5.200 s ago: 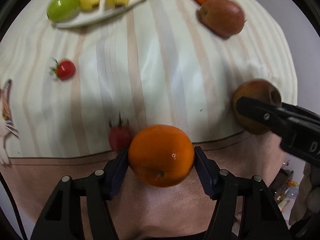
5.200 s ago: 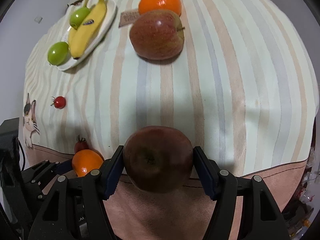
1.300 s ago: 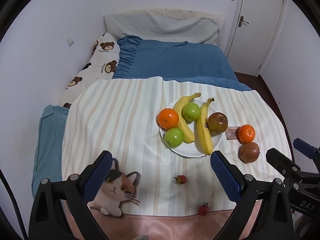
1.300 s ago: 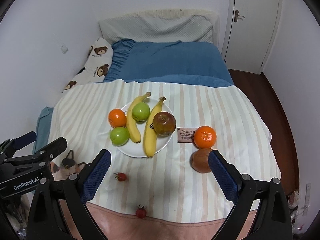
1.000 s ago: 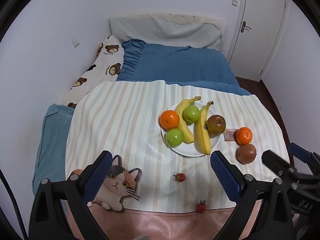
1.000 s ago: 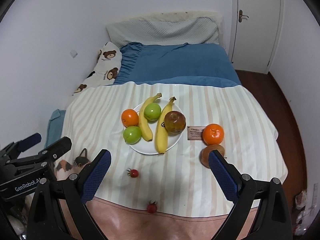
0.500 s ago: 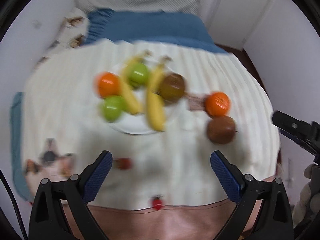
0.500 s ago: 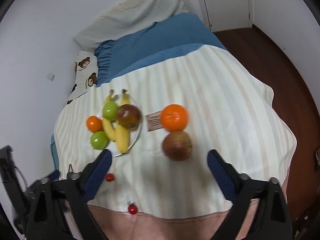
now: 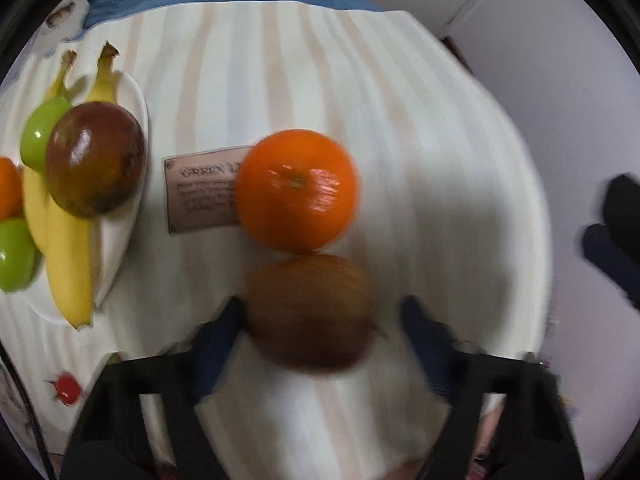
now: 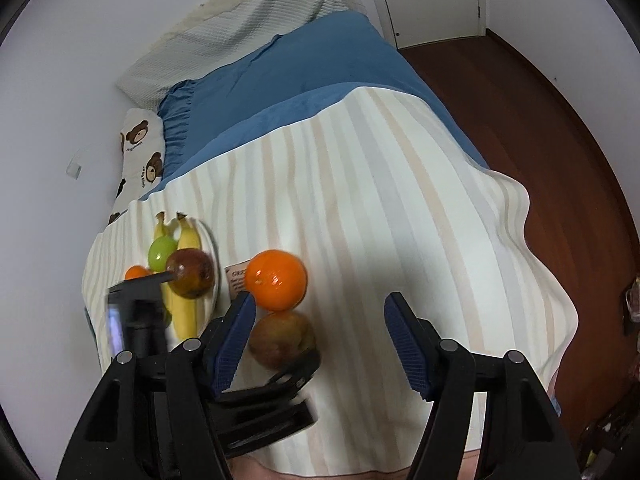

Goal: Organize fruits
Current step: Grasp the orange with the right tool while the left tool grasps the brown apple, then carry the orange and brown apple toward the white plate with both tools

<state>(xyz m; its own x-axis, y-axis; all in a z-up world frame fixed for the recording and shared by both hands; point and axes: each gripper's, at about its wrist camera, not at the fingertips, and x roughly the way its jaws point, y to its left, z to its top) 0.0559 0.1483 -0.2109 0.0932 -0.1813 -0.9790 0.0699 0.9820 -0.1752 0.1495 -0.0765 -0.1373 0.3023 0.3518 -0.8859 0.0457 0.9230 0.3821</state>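
Left wrist view: the left gripper (image 9: 320,328), blurred, has its jaws spread wide on either side of a red-brown apple (image 9: 310,312) lying on the striped cloth (image 9: 420,140); the left pad sits just beside the fruit's flank while the right pad stands clear of it, so the apple is bracketed, not squeezed. Touching the apple at 12 o'clock is an orange (image 9: 296,195), which overlaps the right end of a printed pink label (image 9: 200,194). At 9 to 10 o'clock, a white plate (image 9: 128,204) carries two bananas (image 9: 68,240), two green apples (image 9: 40,132), a dark red apple (image 9: 94,160) and a second orange (image 9: 8,192) cut by the frame edge. A small red tomato (image 9: 66,389) lies on the cloth at 8 o'clock, and dark fingertips of the other tool show at 3 o'clock. Right wrist view: the right gripper (image 10: 320,344) hangs above the cloth with jaws wide apart and nothing between them; the same orange (image 10: 276,279) and apple (image 10: 280,338) sit near its left pad, with the left gripper's black frame (image 10: 256,400) below them. Beyond, at 12 o'clock, lie a blue bedspread (image 10: 300,80), a bear-print pillow (image 10: 140,148) and the wooden floor (image 10: 540,120) at 2 o'clock.
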